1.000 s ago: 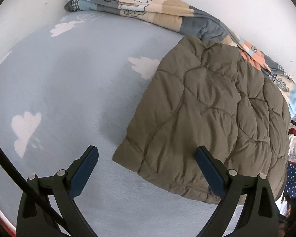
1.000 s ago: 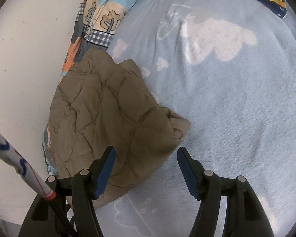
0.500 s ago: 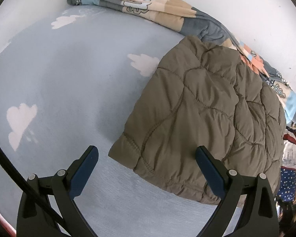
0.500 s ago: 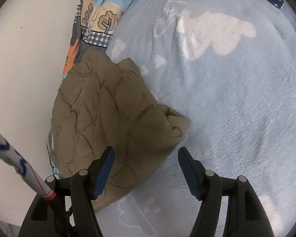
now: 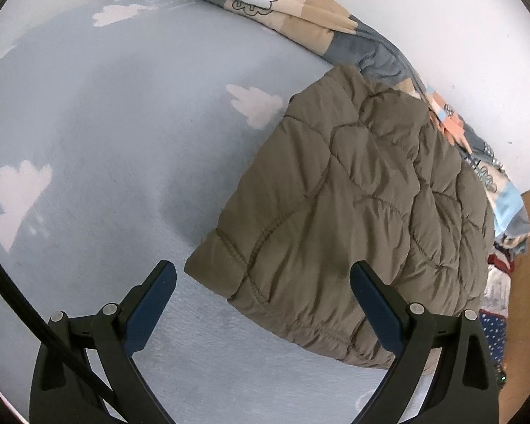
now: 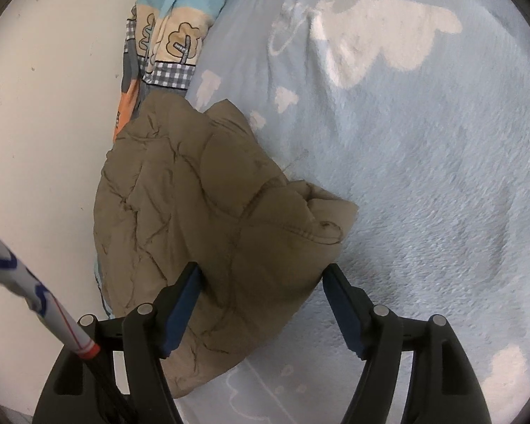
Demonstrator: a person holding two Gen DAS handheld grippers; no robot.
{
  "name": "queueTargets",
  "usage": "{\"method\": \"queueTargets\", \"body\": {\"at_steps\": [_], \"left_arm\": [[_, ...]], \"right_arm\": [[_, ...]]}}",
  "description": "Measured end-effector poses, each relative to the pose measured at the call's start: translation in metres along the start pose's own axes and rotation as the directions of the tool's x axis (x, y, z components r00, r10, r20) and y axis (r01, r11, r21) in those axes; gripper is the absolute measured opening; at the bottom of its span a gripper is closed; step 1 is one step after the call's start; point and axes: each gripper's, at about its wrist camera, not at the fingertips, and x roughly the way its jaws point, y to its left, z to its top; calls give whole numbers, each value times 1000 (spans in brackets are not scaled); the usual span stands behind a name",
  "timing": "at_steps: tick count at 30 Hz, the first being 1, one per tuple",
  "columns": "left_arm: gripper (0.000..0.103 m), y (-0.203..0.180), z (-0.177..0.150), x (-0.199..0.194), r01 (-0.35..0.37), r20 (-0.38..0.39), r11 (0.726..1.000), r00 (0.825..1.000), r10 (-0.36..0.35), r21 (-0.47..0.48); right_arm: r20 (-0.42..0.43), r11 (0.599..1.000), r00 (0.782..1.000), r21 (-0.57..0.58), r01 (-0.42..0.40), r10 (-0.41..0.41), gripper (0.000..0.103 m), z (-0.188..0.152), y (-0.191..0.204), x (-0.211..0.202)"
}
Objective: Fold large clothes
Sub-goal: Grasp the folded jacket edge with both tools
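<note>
Left gripper (image 5: 263, 284): jaws wide, nothing between the pads, hanging over the near corner of the quilted olive jacket (image 5: 353, 212).

Right gripper (image 6: 261, 284): jaws opening, fairly wide; the jacket's (image 6: 201, 219) near edge shows between them but neither pad presses on it.

Jacket lies folded into a thick, roughly square bundle on the pale blue cloud-print blanket (image 5: 106, 141), its far side against the patchwork quilt (image 5: 300, 21) that runs along the white wall (image 5: 441, 17).

Judgement: the fold looks done or nearly so; this is the let-go at its end. Next move, if any, calls for squaring the loose lump at the corner (image 6: 321, 219), or backing both grippers clear without dragging the top layer.
</note>
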Motion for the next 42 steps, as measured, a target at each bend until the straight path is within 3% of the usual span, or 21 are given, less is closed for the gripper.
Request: {"method": "queueTargets", "body": {"at_steps": [6, 13, 16, 22, 28, 33, 35, 37, 40, 42], "left_arm": [[98, 21, 3, 3, 92, -30, 989, 995, -96, -116], [98, 39, 4, 18, 126, -44, 970, 989, -138, -208], [98, 38, 4, 24, 120, -37, 970, 991, -131, -213], [98, 20, 5, 22, 86, 82, 986, 994, -75, -142], [98, 3, 3, 29, 4, 169, 999, 986, 3, -40], [99, -14, 0, 27, -72, 251, 996, 966, 58, 48], [95, -29, -5, 22, -147, 304, 981, 947, 102, 129], [74, -46, -8, 23, -204, 341, 954, 932, 121, 219], [66, -63, -12, 24, -294, 389, 914, 905, 173, 279], [66, -66, -12, 24, -312, 394, 906, 900, 185, 287]], "right_arm": [[11, 1000, 1000, 19, -6, 6, 79, 2, -2, 8], [10, 999, 1000, 33, -22, 22, 81, 6, -5, 14], [5, 999, 1000, 38, -27, 27, 81, 7, -8, 14], [1, 999, 1000, 35, -31, 31, 82, 9, -9, 14], [5, 999, 999, 25, -40, 40, 82, 11, -8, 18], [16, 999, 999, -12, -35, 35, 80, 12, -4, 25], [23, 999, 1000, -42, -17, 18, 72, 12, -1, 25], [35, 996, 999, -90, 6, -3, 61, 11, 5, 23], [59, 987, 998, -153, 43, -34, 53, 8, 15, 19], [67, 982, 996, -178, 62, -51, 52, 7, 17, 18]]}}
